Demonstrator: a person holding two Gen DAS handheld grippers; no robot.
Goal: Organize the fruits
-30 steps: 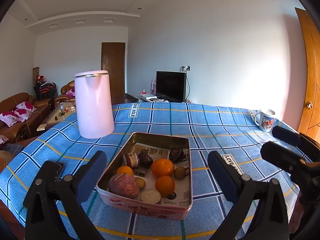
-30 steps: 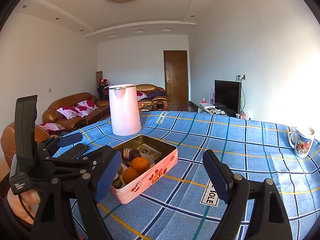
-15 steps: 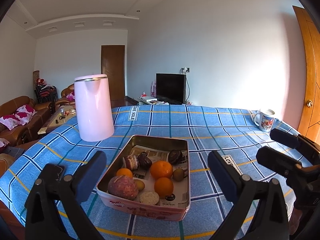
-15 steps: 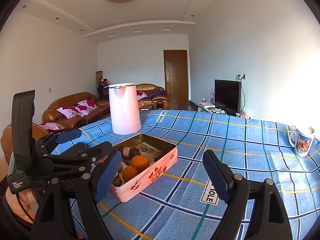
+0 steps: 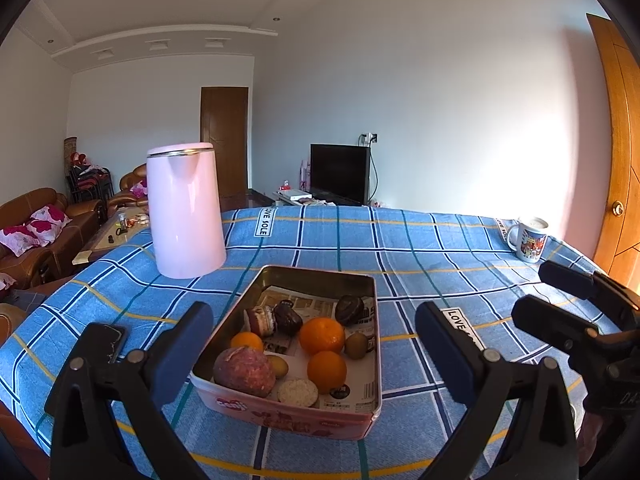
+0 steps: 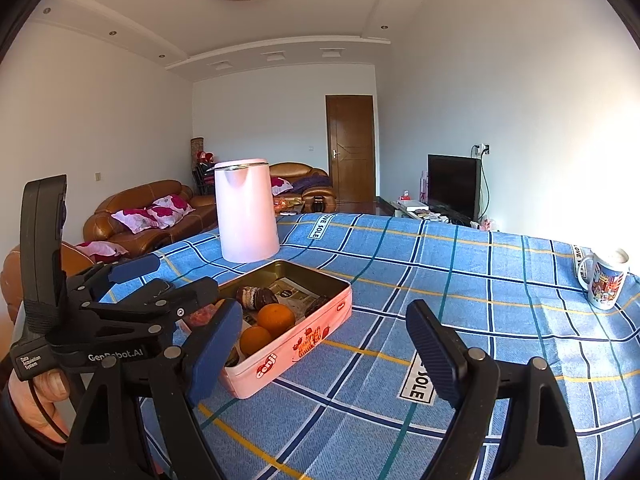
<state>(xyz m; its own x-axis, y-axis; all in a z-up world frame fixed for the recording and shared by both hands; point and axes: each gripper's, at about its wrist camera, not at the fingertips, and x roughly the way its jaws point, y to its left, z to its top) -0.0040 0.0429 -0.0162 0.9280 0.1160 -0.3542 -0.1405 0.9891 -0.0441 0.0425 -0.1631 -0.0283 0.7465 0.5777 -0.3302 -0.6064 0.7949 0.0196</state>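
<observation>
A pink tin (image 5: 362,420) sits on the blue checked tablecloth (image 5: 420,248). It holds several oranges (image 5: 322,335), small green kiwis (image 5: 356,345), a reddish round fruit (image 5: 244,372) and dark wrapped cakes (image 5: 287,317). My left gripper (image 5: 314,354) is open and empty, hovering just in front of the tin. My right gripper (image 6: 324,350) is open and empty, to the right of the tin (image 6: 304,340). The left gripper also shows in the right wrist view (image 6: 132,292), beside the tin.
A tall pink kettle (image 5: 184,210) stands behind the tin on the left. A printed mug (image 5: 530,238) stands at the far right table edge. A black phone (image 5: 108,338) lies left of the tin. Sofas and a TV are beyond the table.
Both grippers have drifted slightly; the view has lifted a little and the tin sits a bit lower in the left wrist view. Both stay open and empty.
</observation>
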